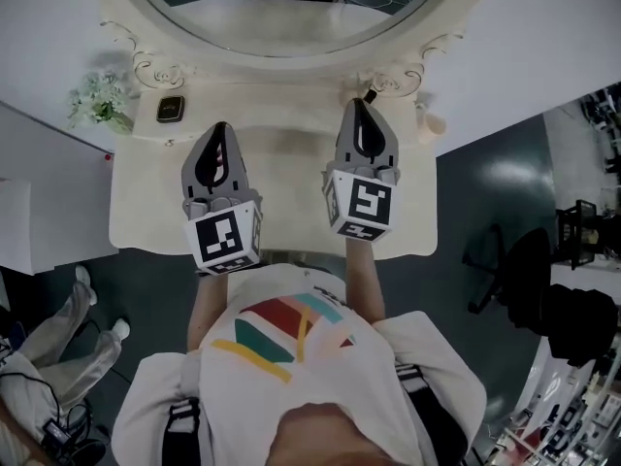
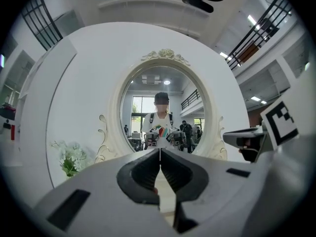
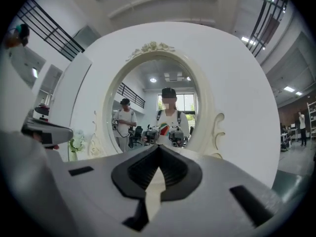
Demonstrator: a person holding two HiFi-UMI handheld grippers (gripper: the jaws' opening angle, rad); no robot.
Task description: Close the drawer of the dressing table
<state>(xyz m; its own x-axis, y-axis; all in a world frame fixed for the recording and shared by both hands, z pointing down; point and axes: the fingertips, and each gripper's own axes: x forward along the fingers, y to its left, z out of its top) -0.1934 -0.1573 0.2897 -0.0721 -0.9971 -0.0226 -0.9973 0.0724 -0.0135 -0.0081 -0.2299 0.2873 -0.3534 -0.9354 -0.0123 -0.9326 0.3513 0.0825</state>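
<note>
Cream surface under an oval mirror. Left gripper and right gripper are both pinched closed and empty, held level above it, pointing at the mirror. Drawer not visible; presumably under the near edge, below and behind both, neither plainly nearer.

Tools: two, left tool and right tool
Mirror: just one
Flower bunch: one
Dark case: one
Tabletop: one
</note>
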